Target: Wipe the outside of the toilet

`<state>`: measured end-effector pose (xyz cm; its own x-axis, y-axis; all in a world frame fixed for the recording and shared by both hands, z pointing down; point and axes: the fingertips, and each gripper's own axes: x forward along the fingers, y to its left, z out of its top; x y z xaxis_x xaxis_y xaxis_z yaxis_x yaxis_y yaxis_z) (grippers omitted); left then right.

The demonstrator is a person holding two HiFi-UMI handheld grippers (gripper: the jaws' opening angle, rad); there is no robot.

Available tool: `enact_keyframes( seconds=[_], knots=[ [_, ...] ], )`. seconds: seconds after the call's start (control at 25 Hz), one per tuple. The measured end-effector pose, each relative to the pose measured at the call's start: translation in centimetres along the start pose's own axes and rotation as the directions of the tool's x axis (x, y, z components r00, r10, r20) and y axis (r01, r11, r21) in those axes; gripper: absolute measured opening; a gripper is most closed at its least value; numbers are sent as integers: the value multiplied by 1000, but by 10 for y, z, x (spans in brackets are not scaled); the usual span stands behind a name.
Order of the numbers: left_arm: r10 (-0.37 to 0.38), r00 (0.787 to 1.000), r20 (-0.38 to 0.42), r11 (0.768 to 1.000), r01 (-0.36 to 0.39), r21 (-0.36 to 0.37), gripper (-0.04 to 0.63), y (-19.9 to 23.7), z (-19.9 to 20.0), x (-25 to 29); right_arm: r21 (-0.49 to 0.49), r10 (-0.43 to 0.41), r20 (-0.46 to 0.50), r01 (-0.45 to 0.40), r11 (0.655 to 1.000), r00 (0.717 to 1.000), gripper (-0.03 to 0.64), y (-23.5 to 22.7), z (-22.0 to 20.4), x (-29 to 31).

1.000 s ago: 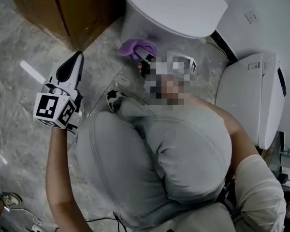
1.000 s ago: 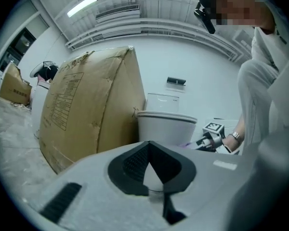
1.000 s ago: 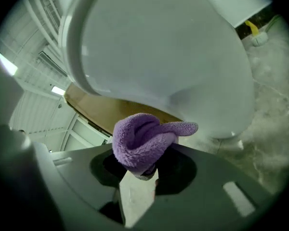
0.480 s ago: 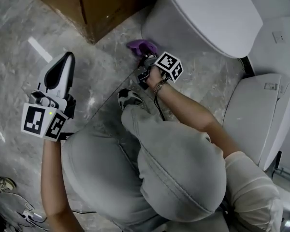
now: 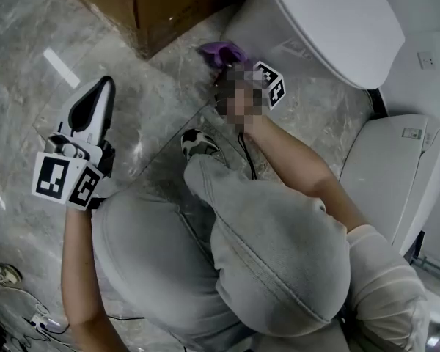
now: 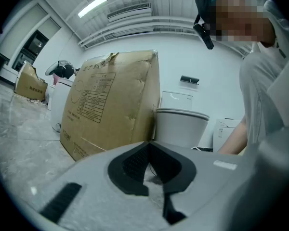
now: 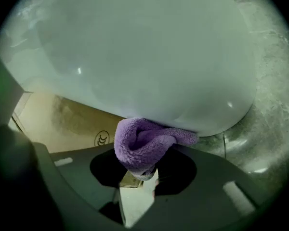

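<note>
Your left gripper (image 5: 97, 97) hangs over the floor, jaws together on nothing. Your right gripper (image 7: 140, 177) pinches the purple cloth (image 5: 221, 52) against the toilet (image 5: 330, 20) bowl's lower front. Wiping seems underway, with most of the outside likely left.

Grey trousers (image 5: 279, 248), pale short-sleeved top (image 5: 387, 288) — left gripper (image 5: 101, 86) white, black-lined, with a black-and-white marker cube (image 5: 62, 182).

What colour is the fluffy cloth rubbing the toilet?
Purple. The cloth shows best in the right gripper view, pressed against the white toilet.
</note>
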<state>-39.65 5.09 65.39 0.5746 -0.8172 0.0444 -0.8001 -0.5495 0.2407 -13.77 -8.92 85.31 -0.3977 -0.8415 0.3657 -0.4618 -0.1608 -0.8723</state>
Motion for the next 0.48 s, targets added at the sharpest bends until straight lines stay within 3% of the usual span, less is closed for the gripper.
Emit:
enact_keyframes(
  seconds=[0.48],
  knots=[
    [-53, 998, 33, 998, 51, 44, 5, -33, 25, -11, -10, 172, 136, -172, 985, 976, 135, 125, 33, -51]
  ],
)
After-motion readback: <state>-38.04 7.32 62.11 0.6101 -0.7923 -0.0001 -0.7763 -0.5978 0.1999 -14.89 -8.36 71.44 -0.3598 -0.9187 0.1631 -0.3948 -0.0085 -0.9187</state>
